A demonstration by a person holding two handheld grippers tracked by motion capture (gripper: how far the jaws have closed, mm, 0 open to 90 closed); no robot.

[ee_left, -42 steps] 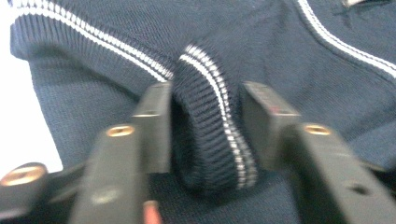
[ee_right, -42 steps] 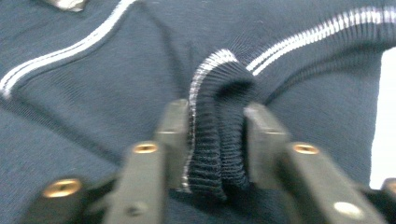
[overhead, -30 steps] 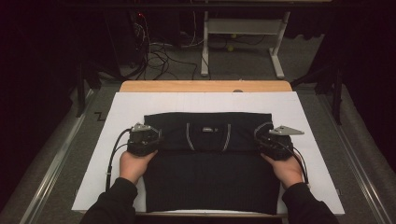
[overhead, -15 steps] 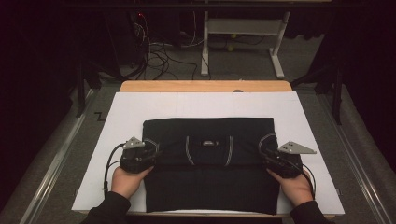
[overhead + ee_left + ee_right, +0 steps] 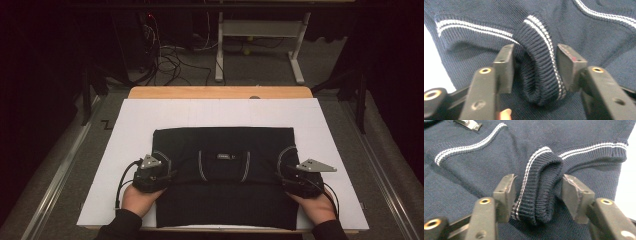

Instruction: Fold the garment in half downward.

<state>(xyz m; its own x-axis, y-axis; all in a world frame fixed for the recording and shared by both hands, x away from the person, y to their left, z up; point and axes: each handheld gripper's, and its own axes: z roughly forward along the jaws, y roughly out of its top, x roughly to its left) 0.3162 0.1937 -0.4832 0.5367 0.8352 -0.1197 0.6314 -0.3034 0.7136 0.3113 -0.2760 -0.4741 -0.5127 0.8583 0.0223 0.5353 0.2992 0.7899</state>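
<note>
A dark navy knit sweater (image 5: pixel 222 200) with white stripes lies folded on the white board (image 5: pixel 125 150). My left gripper (image 5: pixel 160 172) rests at its left edge and my right gripper (image 5: pixel 290 177) at its right edge. In the left gripper view, a rolled ribbed cuff (image 5: pixel 539 75) sits between the jaws of the left gripper (image 5: pixel 535 67), which have just been opening. In the right gripper view, the other striped cuff (image 5: pixel 536 195) stands loosely inside the right gripper (image 5: pixel 540 192). There is a gap at one pad, and those jaws have also just been opening.
The white board lies on a wooden table (image 5: pixel 220 92) whose far edge shows beyond it. Cables (image 5: pixel 165 55) and a white table frame (image 5: pixel 255 30) stand on the floor behind. Bare board surrounds the sweater on the left, right and far sides.
Both hands have come toward the near edge of the table, bringing the striped parts of the sweater with them. The sweater's far edge has also drawn slightly nearer.
</note>
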